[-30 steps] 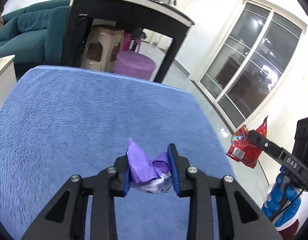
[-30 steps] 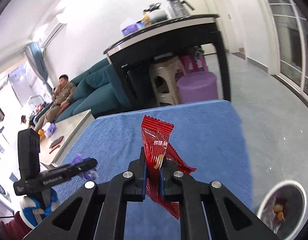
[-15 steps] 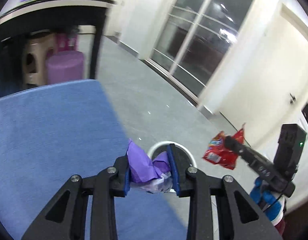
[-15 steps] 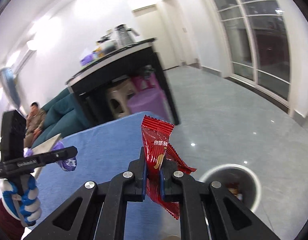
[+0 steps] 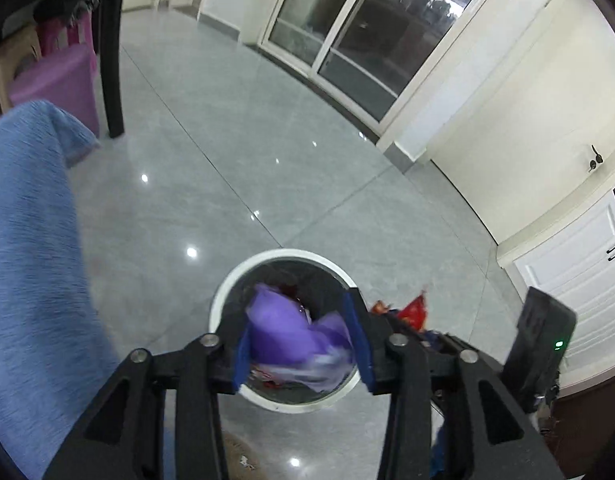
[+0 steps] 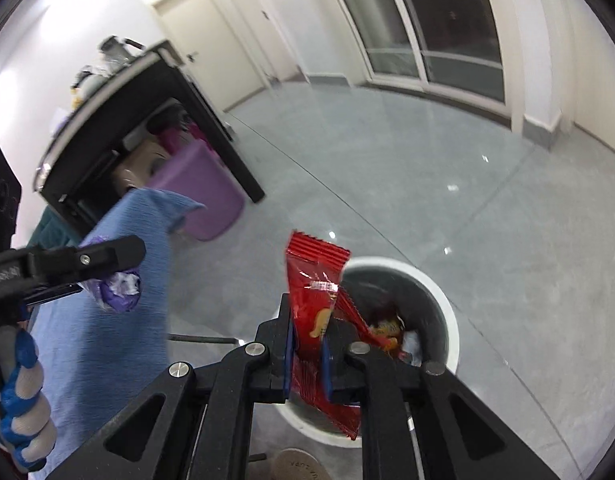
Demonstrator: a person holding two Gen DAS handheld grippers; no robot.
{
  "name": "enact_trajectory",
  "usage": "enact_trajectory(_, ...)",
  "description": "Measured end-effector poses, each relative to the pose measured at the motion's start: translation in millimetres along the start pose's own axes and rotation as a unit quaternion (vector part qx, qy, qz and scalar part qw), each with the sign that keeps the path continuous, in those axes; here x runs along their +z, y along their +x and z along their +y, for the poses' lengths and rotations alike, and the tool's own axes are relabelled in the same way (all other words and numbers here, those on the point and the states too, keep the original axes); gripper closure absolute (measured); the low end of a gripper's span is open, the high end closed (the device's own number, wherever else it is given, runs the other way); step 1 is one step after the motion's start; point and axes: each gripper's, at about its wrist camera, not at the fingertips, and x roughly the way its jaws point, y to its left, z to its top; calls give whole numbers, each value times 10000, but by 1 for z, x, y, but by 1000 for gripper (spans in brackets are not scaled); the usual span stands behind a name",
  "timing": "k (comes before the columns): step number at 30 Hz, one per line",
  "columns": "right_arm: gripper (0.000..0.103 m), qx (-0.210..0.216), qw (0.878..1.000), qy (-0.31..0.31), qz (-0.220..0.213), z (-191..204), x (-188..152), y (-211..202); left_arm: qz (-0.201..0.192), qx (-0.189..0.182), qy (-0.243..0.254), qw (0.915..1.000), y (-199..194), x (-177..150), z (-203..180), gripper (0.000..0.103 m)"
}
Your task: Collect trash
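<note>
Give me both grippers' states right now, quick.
Left gripper: jaws wider than before, purple wrapper blurred between them; grip cannot be told.
Right gripper: shut on the red snack packet.

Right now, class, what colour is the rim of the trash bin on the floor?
White, around a dark grey inside; the trash bin rim shows best in the left wrist view.

Both wrist views above bin [image 5: 227,286]
</note>
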Motion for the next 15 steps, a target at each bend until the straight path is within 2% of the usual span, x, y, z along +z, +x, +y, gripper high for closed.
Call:
enact_trajectory(2,90,-45,9999,72,125,-10,-4,14,81,-41,-10,10000,12,2,1,49)
enact_trajectory(3,83,-97,9997,96,184,-14,-7,20,110,-51,-21,9999,17,2,1,47)
enact_trajectory(4,75,-160,9995,116,233,-17,-9,26,129,-77,-41,9999,21,2,2,47)
enact_trajectory(9,64,-335,9986,261,305,-22,-14,35,99,-35,-13,9999,19,-7,6,47)
enact_trajectory(15,63,-534,9983,124,195,-12,-16,14,-306,418,217,9984,-30,-24,11,46)
